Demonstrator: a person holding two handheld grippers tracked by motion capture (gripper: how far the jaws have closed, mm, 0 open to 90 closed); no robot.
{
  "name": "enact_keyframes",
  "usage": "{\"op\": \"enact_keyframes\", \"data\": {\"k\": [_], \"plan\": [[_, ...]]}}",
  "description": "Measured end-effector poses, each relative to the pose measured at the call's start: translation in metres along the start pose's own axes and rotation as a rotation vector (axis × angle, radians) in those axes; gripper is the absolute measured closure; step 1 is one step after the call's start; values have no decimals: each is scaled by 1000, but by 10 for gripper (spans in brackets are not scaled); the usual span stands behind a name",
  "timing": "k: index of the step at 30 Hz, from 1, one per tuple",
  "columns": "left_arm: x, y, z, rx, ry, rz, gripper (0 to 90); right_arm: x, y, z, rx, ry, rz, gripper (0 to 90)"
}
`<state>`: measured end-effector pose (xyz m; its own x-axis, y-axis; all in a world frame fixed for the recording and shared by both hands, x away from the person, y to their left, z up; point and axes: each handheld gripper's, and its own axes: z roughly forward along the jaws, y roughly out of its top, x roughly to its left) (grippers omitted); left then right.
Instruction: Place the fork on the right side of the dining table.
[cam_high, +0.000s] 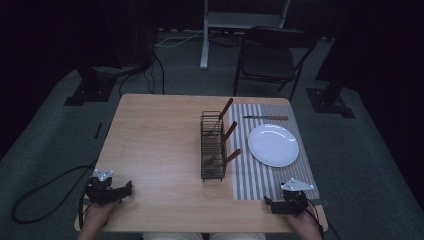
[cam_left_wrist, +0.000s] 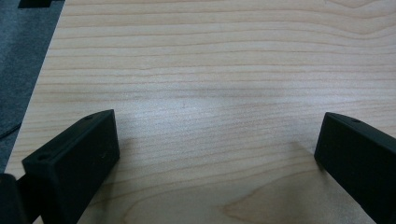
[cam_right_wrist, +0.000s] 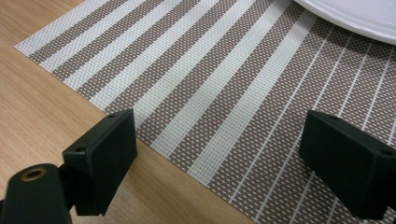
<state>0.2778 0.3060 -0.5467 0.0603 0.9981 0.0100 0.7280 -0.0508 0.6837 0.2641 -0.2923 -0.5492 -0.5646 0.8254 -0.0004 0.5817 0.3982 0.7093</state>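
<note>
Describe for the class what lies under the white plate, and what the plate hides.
The white plate rests on a striped placemat covering the wooden table. The mat's stripes run beneath it; whatever lies directly under the plate is covered.

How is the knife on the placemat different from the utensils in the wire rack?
The knife lies flat on the striped placemat, beyond the white plate; the utensils stand tilted in the wire rack. The knife's blade is visible; the utensils' heads sit inside the rack. All have brown handles.
</note>
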Motion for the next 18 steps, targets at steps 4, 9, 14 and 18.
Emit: {"op": "enact_keyframes", "data": {"k": [4, 9, 14, 18], "plan": [[0, 0, 0, 0, -3, 2, 3, 0, 2, 0, 11, 0, 2, 109], [0, 0, 0, 0, -2, 2, 3, 1, 4, 1, 29, -10, 11, 110], [1, -1, 0, -1, -13, 13, 2, 1, 6, 1, 46, -11, 13, 110], [1, -1, 0, -1, -22, 23, 2, 1, 7, 1, 53, -10, 5, 122]]}}
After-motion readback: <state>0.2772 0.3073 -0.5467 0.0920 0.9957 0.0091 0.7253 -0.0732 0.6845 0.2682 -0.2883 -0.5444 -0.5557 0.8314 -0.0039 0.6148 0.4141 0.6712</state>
